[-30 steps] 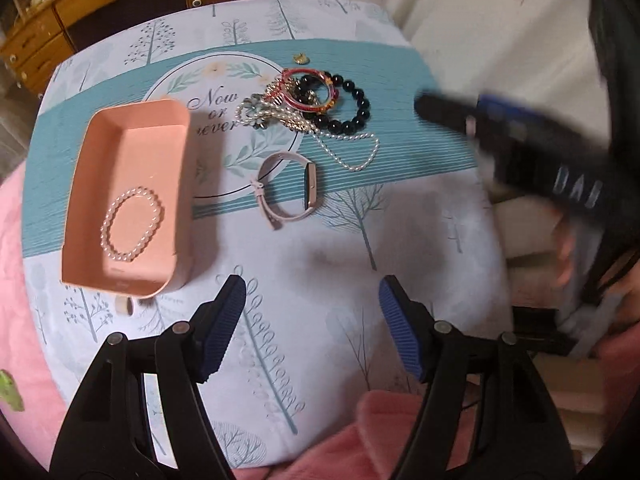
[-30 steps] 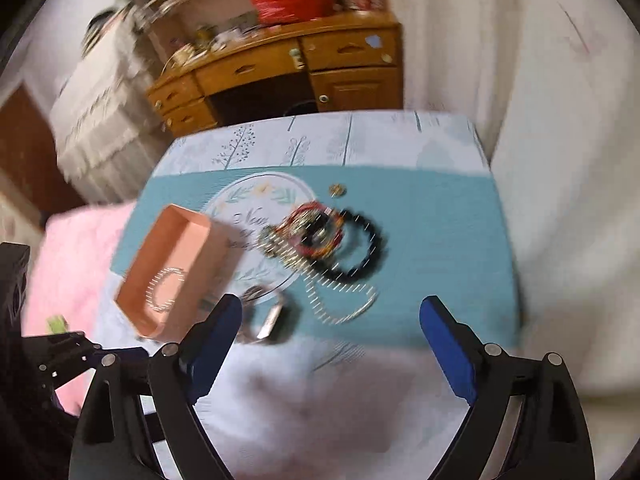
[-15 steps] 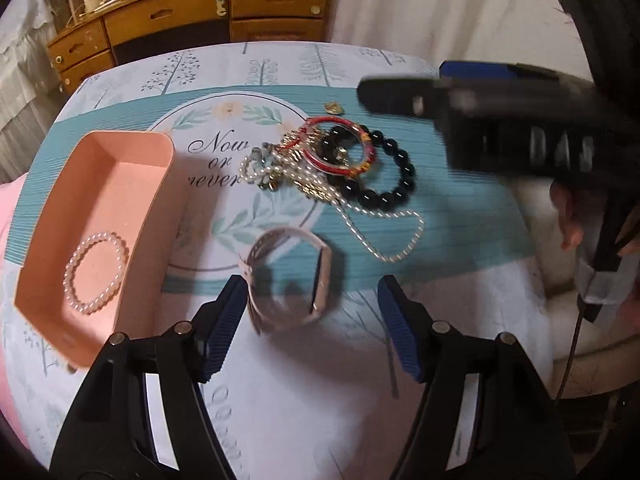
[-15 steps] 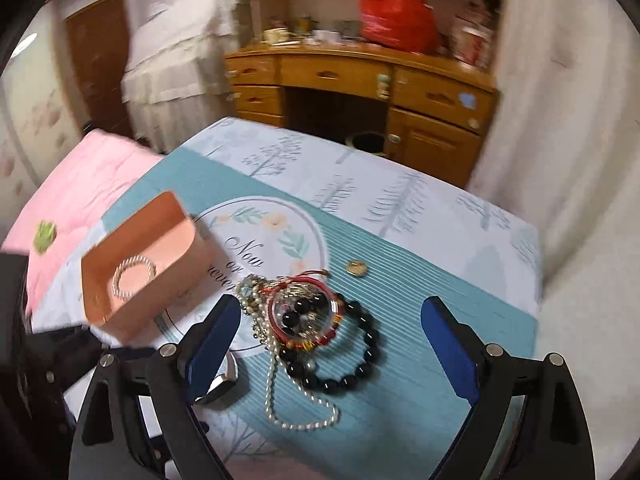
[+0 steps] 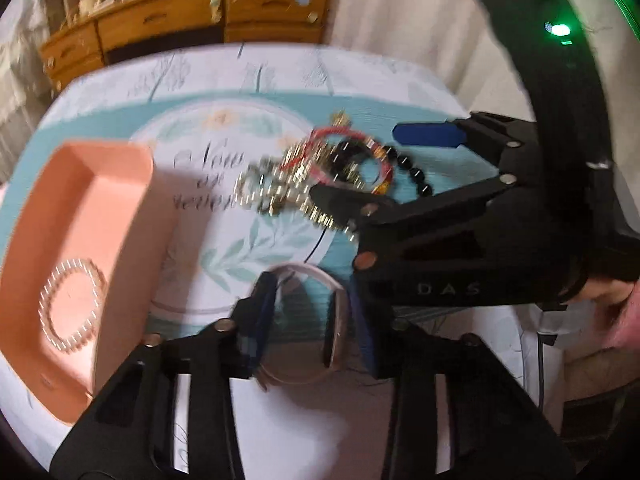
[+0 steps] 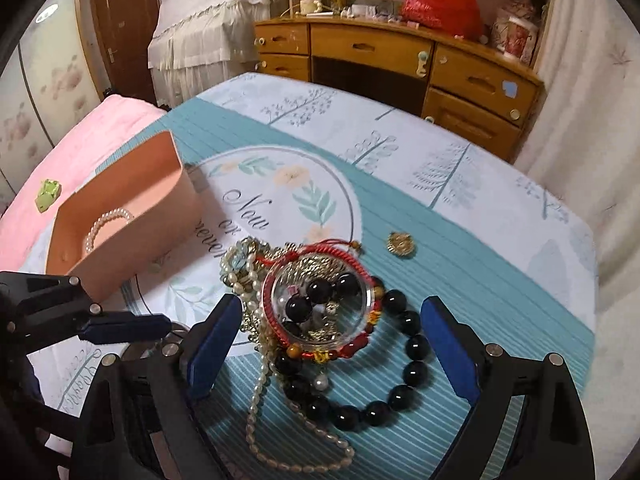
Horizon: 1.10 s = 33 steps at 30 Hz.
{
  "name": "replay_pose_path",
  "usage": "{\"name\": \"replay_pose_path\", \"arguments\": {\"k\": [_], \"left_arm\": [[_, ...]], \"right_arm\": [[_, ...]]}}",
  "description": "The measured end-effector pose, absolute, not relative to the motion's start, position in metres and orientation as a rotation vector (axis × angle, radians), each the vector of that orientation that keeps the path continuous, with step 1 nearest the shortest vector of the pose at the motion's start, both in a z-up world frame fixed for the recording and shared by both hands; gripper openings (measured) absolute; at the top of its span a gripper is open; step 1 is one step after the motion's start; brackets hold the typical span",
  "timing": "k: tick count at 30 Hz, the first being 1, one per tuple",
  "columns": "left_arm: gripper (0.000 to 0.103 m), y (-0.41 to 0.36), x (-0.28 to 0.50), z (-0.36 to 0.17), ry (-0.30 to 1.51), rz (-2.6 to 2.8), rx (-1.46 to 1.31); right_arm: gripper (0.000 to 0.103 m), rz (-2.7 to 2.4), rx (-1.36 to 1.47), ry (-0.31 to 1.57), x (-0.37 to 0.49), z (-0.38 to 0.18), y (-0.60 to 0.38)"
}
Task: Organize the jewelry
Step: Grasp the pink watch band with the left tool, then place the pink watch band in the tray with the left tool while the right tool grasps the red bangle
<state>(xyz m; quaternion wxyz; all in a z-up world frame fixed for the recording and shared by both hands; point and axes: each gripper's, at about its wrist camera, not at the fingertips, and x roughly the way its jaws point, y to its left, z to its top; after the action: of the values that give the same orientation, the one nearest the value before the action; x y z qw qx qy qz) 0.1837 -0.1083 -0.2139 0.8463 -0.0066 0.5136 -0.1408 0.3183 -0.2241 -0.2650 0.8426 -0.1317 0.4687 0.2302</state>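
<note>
A pink watch (image 5: 334, 320) lies on the tablecloth at the near side. My left gripper (image 5: 312, 320) straddles its band; the jaws are closing and both pads appear to touch it. Farther back lies a tangled pile: a red cord bracelet (image 6: 320, 304), a black bead bracelet (image 6: 400, 384) and a pearl necklace (image 6: 260, 396). My right gripper (image 6: 332, 348) hangs over that pile, wide but closing a little, pads clear of the jewellery. In the left wrist view the right gripper (image 5: 384, 168) reaches in from the right. The pink tray (image 5: 132, 280) holds a pearl bracelet (image 5: 72, 304).
A small gold pendant (image 6: 401, 244) lies alone beyond the pile. The pink tray (image 6: 152, 232) stands left of the pile. A pink blanket (image 6: 100, 132) borders the table's left side. A wooden desk (image 6: 400, 56) stands behind the table. A hand (image 5: 616, 312) holds the right gripper's grip.
My left gripper has come down over the pink watch and its jaws have narrowed around the band. The right gripper has swung down over the jewellery pile.
</note>
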Motion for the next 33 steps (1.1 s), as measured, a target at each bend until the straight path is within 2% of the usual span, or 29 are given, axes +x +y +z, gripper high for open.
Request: {"name": "replay_pose_path", "arguments": {"k": [1,3,5,6,7,16,25,26,27,29,30,31,33], "left_arm": [[0.023,-0.106,0.184,-0.219,1.114,-0.281,-0.027],[0.018,-0.104,0.181,-0.22,1.099,-0.273,-0.018],[0.008,-0.104,0.18,-0.22,1.102,-0.287,-0.007],[0.008,-0.103,0.179,-0.221,1.107,-0.293,-0.007],[0.007,-0.103,0.178,-0.221,1.108,-0.293,-0.001],[0.007,-0.105,0.17,-0.207,1.111,-0.312,-0.009],[0.007,-0.093,0.147,-0.156,1.069,-0.332,-0.063],[0.007,-0.092,0.143,-0.15,1.061,-0.337,-0.059],[0.007,-0.09,0.139,-0.142,1.048,-0.345,-0.053],[0.007,-0.087,0.133,-0.129,1.031,-0.356,-0.055],[0.007,-0.085,0.13,-0.123,1.025,-0.362,-0.061],[0.007,-0.082,0.128,-0.117,1.019,-0.366,-0.072],[0.007,-0.075,0.123,-0.106,1.006,-0.375,-0.095]], "right_arm": [[0.081,0.488,-0.281,0.994,0.319,-0.268,-0.223],[0.074,0.491,-0.295,1.009,0.321,-0.274,-0.221],[0.069,0.49,-0.291,1.014,0.322,-0.279,-0.219],[0.063,0.49,-0.284,1.017,0.324,-0.279,-0.22],[0.061,0.493,-0.267,1.022,0.325,-0.281,-0.22],[0.057,0.491,-0.215,1.045,0.329,-0.281,-0.223],[0.056,0.471,-0.072,1.027,0.323,-0.255,-0.241],[0.051,0.47,-0.069,1.021,0.321,-0.251,-0.241],[0.041,0.472,-0.068,1.017,0.318,-0.247,-0.241],[0.039,0.456,-0.072,1.014,0.313,-0.238,-0.241],[0.035,0.45,-0.07,1.001,0.309,-0.233,-0.241],[0.026,0.453,-0.066,0.985,0.305,-0.227,-0.241],[0.02,0.447,-0.075,0.976,0.298,-0.222,-0.239]]}}
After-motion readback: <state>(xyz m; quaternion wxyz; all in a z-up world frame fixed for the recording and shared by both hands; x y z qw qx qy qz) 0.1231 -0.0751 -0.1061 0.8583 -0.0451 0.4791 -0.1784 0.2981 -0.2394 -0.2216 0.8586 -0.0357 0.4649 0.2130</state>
